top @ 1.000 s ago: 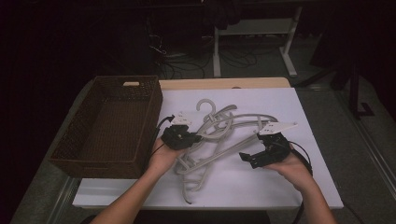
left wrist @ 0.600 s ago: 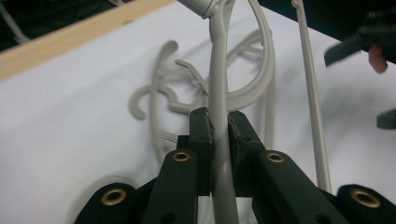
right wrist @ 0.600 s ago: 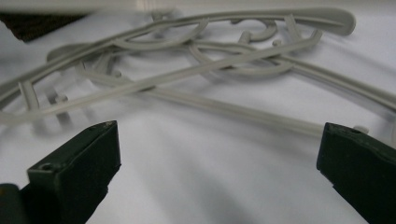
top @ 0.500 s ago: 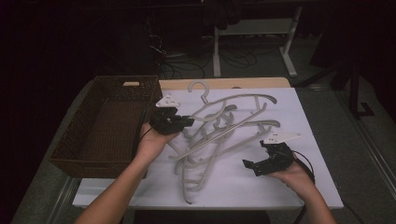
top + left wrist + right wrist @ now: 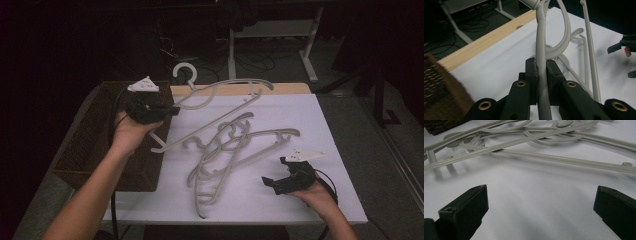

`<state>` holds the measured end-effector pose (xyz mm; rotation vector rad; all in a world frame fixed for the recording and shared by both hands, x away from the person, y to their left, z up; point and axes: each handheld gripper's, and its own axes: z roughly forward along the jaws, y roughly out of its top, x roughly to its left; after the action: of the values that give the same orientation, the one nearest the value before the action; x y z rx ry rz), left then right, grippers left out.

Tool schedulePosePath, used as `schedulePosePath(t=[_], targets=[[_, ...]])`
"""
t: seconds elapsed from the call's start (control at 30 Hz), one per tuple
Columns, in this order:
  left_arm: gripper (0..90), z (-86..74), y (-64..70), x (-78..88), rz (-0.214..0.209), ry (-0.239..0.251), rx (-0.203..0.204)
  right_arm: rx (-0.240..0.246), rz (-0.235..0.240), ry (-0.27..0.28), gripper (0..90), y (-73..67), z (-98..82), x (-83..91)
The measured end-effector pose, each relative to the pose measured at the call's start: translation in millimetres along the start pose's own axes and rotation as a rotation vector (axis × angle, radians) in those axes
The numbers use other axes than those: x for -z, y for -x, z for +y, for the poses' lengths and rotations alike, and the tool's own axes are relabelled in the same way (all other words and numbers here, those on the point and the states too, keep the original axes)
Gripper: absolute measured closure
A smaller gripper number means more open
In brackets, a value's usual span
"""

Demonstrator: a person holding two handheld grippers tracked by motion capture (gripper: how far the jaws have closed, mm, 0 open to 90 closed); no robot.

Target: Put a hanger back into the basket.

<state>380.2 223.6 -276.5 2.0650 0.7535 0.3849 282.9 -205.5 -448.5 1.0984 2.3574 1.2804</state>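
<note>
My left gripper (image 5: 169,110) is shut on a pale grey plastic hanger (image 5: 227,85) and holds it in the air beside the basket's right rim, hook up. In the left gripper view the jaws pinch the hanger's arm (image 5: 541,37) between the pads. Several more grey hangers (image 5: 235,145) lie tangled on the white tabletop (image 5: 330,125). My right gripper (image 5: 276,173) stands open and low near the table's front right, apart from the pile. In the right gripper view its jaws (image 5: 540,212) are spread wide over bare white surface, with the hangers (image 5: 524,142) lying beyond them.
A dark woven basket (image 5: 85,150) stands at the table's left edge under my left forearm. A wooden strip (image 5: 280,89) runs along the far edge. Beyond it are a white table frame (image 5: 310,45) and floor cables in a dark room.
My left gripper has risen and swung left toward the basket, lifting one hanger out of the pile. The right gripper has sunk toward the near right corner, still open.
</note>
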Motion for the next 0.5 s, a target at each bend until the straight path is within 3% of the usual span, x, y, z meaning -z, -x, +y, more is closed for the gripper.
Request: schedulePosePath(t=[0.3,0.5], targets=[[82.0,-8.7,-31.8,40.8,0.077,0.000,0.000,-0.010,-0.012,0.016,0.0,3.1,0.2,2.1],[82.0,-31.0,-60.6,73.2,0.155,-0.009,0.030,-0.012,-0.014,0.011,0.0,3.6,0.3,1.5]])
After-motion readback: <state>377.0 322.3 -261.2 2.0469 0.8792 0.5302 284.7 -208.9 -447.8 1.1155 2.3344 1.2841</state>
